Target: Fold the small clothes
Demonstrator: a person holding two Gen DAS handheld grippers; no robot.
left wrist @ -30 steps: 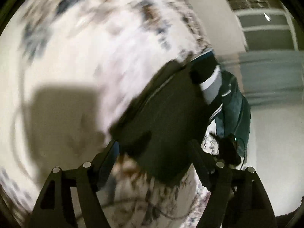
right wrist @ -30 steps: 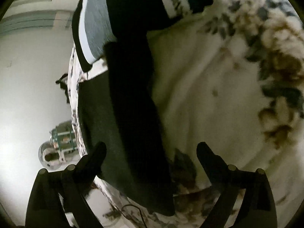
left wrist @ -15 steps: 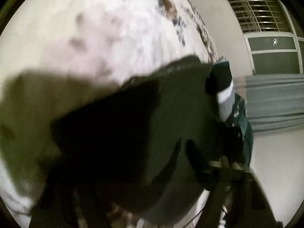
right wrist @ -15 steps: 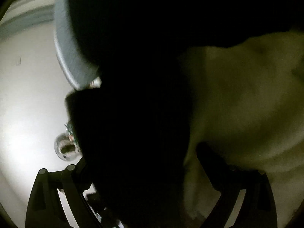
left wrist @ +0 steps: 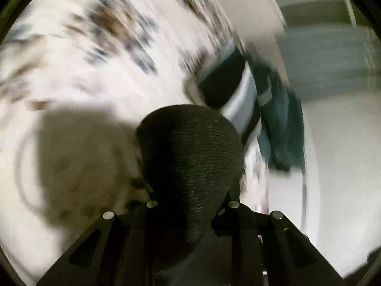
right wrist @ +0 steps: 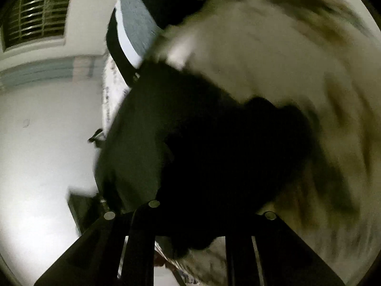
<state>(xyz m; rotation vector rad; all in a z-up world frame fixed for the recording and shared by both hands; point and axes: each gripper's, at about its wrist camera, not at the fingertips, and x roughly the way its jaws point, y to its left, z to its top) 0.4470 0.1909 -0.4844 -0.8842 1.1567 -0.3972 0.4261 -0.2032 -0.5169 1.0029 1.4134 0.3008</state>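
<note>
Both grippers are on the dark garment (left wrist: 190, 157) right now. In the left wrist view the left gripper (left wrist: 190, 205) has its fingers drawn together, clamped on a bulging wad of ribbed dark knit that swells up from between them toward twelve o'clock. In the right wrist view the right gripper (right wrist: 202, 217) is buried in the same dark cloth (right wrist: 214, 147); the linkage looks closed in, so I judge it pinched on the fabric, though the tips themselves are hidden.

The garment hangs over the floral bedspread (left wrist: 95, 76), near the bed's edge, with a striped piece (left wrist: 223, 83) and a teal cloth (left wrist: 281, 124) out at one to two o'clock in the left view — a pile waiting its turn, I'd guess.

Everything is streaked with blur, so this is a fast carry. To fold well from here: keep both pinches level, carry the held edge straight across to meet the opposite edge, lower before letting go, and stay away from that pile at two o'clock. One risk — the left grip holds a bunched wad, not a clean edge, so the fold may land lumpy.
</note>
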